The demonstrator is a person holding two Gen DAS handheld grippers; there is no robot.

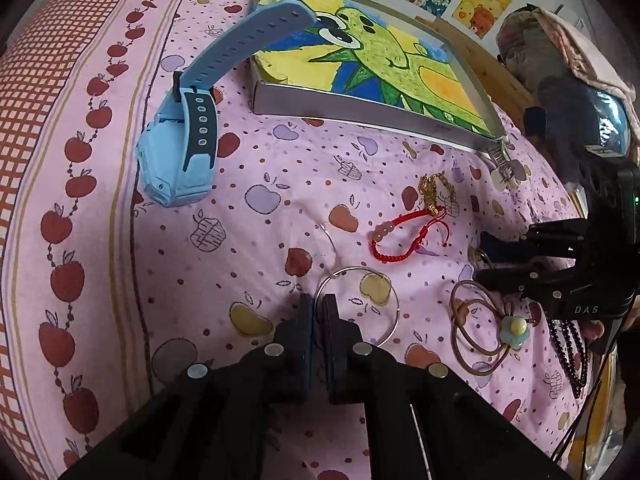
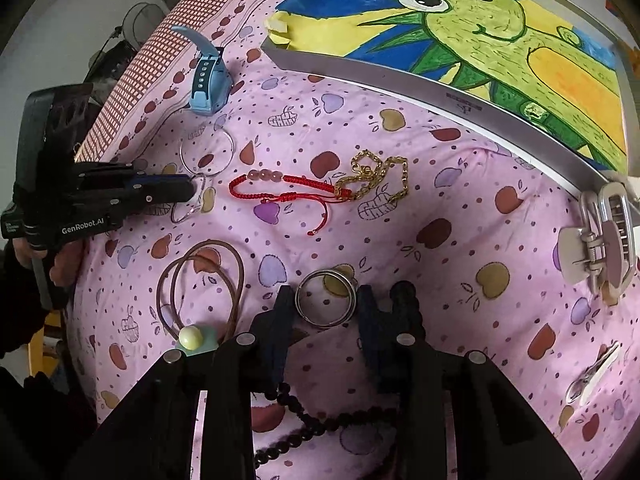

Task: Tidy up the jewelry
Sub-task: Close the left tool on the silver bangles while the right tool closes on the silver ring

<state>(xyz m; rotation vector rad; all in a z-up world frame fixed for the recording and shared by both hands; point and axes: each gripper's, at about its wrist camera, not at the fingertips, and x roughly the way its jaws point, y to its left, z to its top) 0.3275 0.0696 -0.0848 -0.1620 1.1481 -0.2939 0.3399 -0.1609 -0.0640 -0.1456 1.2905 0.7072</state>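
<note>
My left tongs [image 1: 316, 312] sit low on the pink apple-print bedspread [image 1: 260, 240], fingers drawn nearly together on the thin wire of a silver hoop [image 1: 394, 308]; the wire passes through the narrow gap between them, so I read them as clenched on the hoop. In the right wrist view the same tongs [image 2: 192, 188] come in from the left, their tips meeting where two wire hoops overlap, and I cannot tell from there which one they pinch.

My right tongs [image 2: 325, 300] are released, fingers spread wide to either side of a silver ring [image 2: 326, 298] that lies flat on the bedspread between them, not touching either finger as far as I can see. A string of dark beads [image 2: 320, 424] runs beneath the right tongs.

A red cord bracelet [image 2: 280, 184] with pink beads lies in the middle of the bedspread, its end overlapping a gold chain [image 2: 380, 176]. Brown hair ties [image 2: 200, 280] with a pale bead charm lie just left of the right tongs. A blue watch [image 1: 180, 148] rests on its side near the bedspread's checked border, its strap arching upward. A metal tray [image 1: 360, 114] lined with a crayon drawing lies at the far side, with a white hair claw [image 2: 600, 240] by its corner and a small clip [image 2: 592, 376] well apart to the right.
</note>
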